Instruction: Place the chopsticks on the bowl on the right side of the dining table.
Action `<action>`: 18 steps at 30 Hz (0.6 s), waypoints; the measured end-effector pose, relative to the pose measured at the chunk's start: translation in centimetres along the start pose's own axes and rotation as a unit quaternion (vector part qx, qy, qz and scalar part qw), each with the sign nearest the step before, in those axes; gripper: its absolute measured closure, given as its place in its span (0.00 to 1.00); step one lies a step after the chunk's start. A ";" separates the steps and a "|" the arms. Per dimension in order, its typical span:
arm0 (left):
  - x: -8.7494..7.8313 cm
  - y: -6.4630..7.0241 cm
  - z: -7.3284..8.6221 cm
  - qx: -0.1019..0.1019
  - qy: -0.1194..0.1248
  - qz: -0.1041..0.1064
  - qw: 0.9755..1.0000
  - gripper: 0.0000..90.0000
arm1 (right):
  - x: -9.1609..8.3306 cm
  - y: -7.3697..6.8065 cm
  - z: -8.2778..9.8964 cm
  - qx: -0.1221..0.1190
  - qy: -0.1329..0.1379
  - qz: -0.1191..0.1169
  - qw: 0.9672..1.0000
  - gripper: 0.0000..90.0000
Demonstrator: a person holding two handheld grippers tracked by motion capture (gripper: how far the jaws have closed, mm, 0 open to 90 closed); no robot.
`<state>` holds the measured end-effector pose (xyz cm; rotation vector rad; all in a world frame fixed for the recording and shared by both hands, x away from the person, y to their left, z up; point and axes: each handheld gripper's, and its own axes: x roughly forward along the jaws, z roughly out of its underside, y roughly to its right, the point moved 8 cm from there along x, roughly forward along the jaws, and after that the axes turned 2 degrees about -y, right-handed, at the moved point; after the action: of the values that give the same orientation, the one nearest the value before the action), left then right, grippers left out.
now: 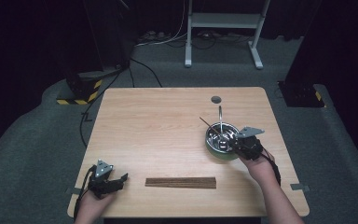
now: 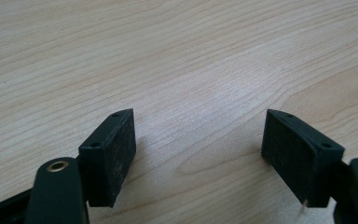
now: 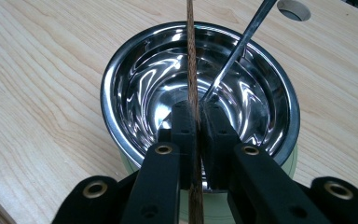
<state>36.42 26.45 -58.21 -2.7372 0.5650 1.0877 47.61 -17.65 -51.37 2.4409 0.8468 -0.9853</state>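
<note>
- Dark carpet surrounds the pale wooden tabletop (image 1: 168,130) in the high view; the right claw (image 1: 237,142) hovers at the steel bowl (image 1: 213,145), likely to drop a chopstick (image 1: 208,123) in, while more sticks (image 1: 181,182) wait near the front edge.
- Left gripper view: the left claw (image 2: 198,158) rests wide and empty, apparently waiting its turn.
- Right gripper view: the right claw (image 3: 198,135) is pinched narrow on the brown chopstick (image 3: 191,65) over the bowl (image 3: 121,79), beside a metal handle (image 3: 242,42).

The bowl (image 1: 222,139) sits on the bench (image 1: 168,121) toward its right side, with a spoon (image 1: 220,120) and a wooden chopstick (image 3: 192,60) standing in it. The right tool (image 1: 235,140) is at the bowl's near right rim, clamped on the chopstick. A strip of chopsticks (image 1: 181,182) lies along the near edge at the middle. The left tool (image 1: 121,179) rests at the near left corner, left of that strip. A round hole (image 1: 216,99) lies in the bench beyond the bowl.
</note>
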 end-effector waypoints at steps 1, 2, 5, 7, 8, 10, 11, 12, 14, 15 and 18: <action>0.0 0.0 0.0 0.000 0.000 0.000 1.000 0.29 | 0.0 0.1 0.0 -0.003 0.001 0.001 1.000 0.94; 0.0 0.0 0.0 0.000 0.000 0.000 1.000 0.29 | 0.1 0.1 0.0 -0.004 0.000 0.001 1.000 0.94; 0.0 0.0 0.0 0.000 0.000 0.000 1.000 0.29 | 0.2 0.0 0.2 -0.006 -0.004 0.002 1.000 0.94; 0.0 0.0 0.0 0.000 0.000 0.000 1.000 0.29 | 0.3 0.1 0.3 -0.007 -0.006 0.004 1.000 0.94; 0.0 0.0 0.0 0.000 0.000 0.000 1.000 0.29 | 0.3 0.1 0.4 -0.004 -0.008 0.003 1.000 0.94; 0.0 0.0 0.0 0.000 0.000 0.000 1.000 0.29 | 0.4 0.2 0.5 -0.003 -0.010 0.004 1.000 0.93; 0.0 0.0 0.0 0.000 0.000 -0.001 1.000 0.29 | 0.4 0.3 0.5 -0.005 -0.010 0.005 1.000 0.93; 0.0 0.0 0.0 0.000 0.000 0.000 1.000 0.29 | 0.4 0.4 0.5 -0.005 -0.009 0.007 1.000 0.93; 0.0 0.0 0.0 0.000 0.000 0.000 1.000 0.29 | 0.3 0.5 0.6 -0.001 -0.012 0.009 1.000 0.93; 0.0 0.0 0.0 0.000 0.000 0.000 1.000 0.29 | 0.4 0.5 0.6 -0.002 -0.012 0.008 1.000 0.93; 0.0 0.0 0.0 0.000 0.000 0.000 1.000 0.29 | 0.4 0.6 0.7 -0.005 -0.012 0.010 1.000 0.93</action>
<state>36.40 26.45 -58.20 -2.7371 0.5655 1.0878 47.94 -18.32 -52.08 2.4194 0.8148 -0.9998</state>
